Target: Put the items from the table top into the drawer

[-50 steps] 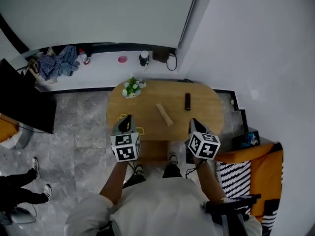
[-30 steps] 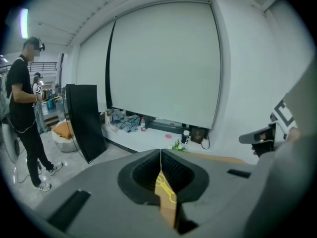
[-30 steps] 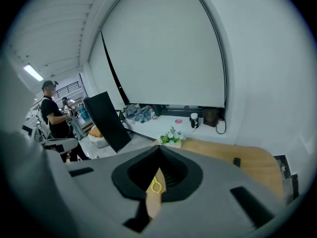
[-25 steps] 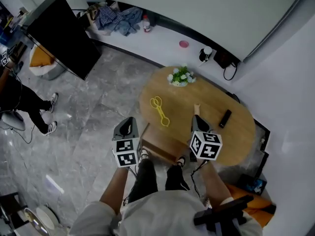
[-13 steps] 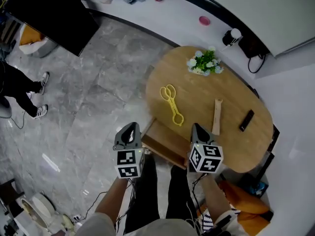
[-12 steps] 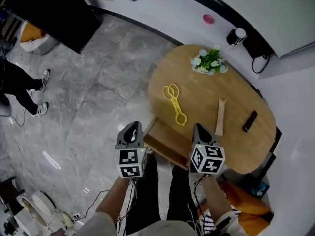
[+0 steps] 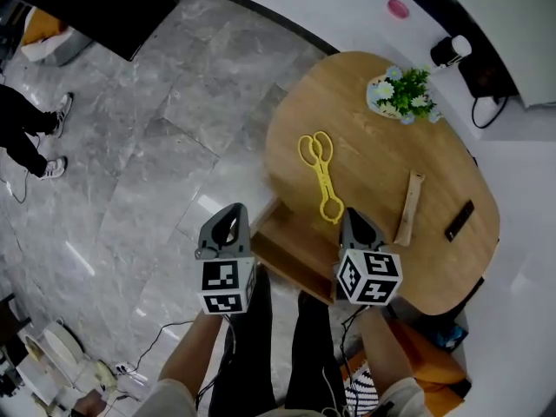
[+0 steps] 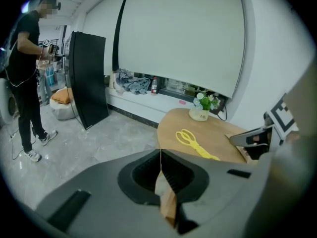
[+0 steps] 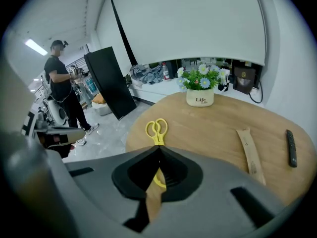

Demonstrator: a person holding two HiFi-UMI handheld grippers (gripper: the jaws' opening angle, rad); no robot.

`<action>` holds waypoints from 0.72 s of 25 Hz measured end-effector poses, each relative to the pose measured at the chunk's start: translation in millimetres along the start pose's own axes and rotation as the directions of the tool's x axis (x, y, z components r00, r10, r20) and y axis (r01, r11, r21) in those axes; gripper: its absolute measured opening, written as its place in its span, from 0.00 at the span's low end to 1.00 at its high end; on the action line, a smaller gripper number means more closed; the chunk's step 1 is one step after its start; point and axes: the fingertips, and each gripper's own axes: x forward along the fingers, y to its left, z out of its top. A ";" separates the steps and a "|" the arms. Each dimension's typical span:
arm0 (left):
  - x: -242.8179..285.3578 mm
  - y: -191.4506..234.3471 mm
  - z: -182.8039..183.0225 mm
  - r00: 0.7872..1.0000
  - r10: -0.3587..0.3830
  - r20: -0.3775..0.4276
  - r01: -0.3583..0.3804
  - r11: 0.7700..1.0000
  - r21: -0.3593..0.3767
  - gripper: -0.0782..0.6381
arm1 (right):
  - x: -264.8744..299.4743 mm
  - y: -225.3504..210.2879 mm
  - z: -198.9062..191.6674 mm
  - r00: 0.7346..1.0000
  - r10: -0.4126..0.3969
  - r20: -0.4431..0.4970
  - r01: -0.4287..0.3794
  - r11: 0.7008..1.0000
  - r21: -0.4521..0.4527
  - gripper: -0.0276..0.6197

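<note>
Your left hand-held gripper [image 7: 228,218] and right hand-held gripper [image 7: 352,220] both have jaws closed together on nothing. They hang over the open drawer [image 7: 291,252] at the table [image 7: 369,163] edge, likely so either can reach out for an item. Count: one yellow tongs [image 7: 325,181] just beyond the drawer, one brown paper packet [image 7: 410,207] and one black remote [image 7: 459,221] off to its right, one flower pot [image 7: 400,94] far beyond it; none visible in the drawer.

White flower pot [image 9: 200,98] at 12 o'clock on the table [image 9: 223,128], printed "Life", smaller line beneath unreadable, print on the paper sleeve [image 9: 249,152] too small to read
</note>
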 end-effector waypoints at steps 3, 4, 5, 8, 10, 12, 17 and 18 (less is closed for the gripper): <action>8.0 8.5 -12.2 1.000 0.013 -0.014 -0.013 1.000 -0.024 0.12 | 20.1 0.5 -1.5 1.000 0.008 -0.020 -0.008 0.999 -0.031 0.04; 10.0 11.2 -16.4 1.000 0.018 -0.018 -0.018 0.999 -0.032 0.12 | 26.7 1.6 -2.9 0.999 0.016 -0.031 -0.017 0.999 -0.043 0.04; 11.6 13.4 -19.9 1.000 0.023 -0.021 -0.023 0.999 -0.039 0.12 | 33.2 2.7 -4.7 0.999 0.025 -0.045 -0.028 0.998 -0.054 0.09; 15.7 19.7 -27.1 0.999 0.036 -0.030 -0.037 0.998 -0.056 0.12 | 52.5 4.8 -10.8 0.994 0.047 -0.094 -0.056 0.995 -0.086 0.15; 20.1 24.2 -32.4 0.998 0.043 -0.037 -0.046 0.997 -0.068 0.12 | 66.4 6.1 -14.2 0.991 0.056 -0.124 -0.070 0.991 -0.116 0.18; 26.3 27.8 -37.9 0.998 0.049 -0.046 -0.053 0.996 -0.077 0.12 | 80.0 6.9 -15.8 0.987 0.061 -0.148 -0.083 0.985 -0.149 0.22; 36.4 33.2 -46.6 0.996 0.055 -0.064 -0.061 0.995 -0.081 0.12 | 106.7 7.5 -20.5 0.978 0.057 -0.201 -0.101 0.970 -0.220 0.28; 38.0 33.9 -46.9 0.996 0.056 -0.065 -0.061 0.995 -0.081 0.12 | 110.9 7.2 -21.2 0.976 0.054 -0.210 -0.103 0.968 -0.227 0.29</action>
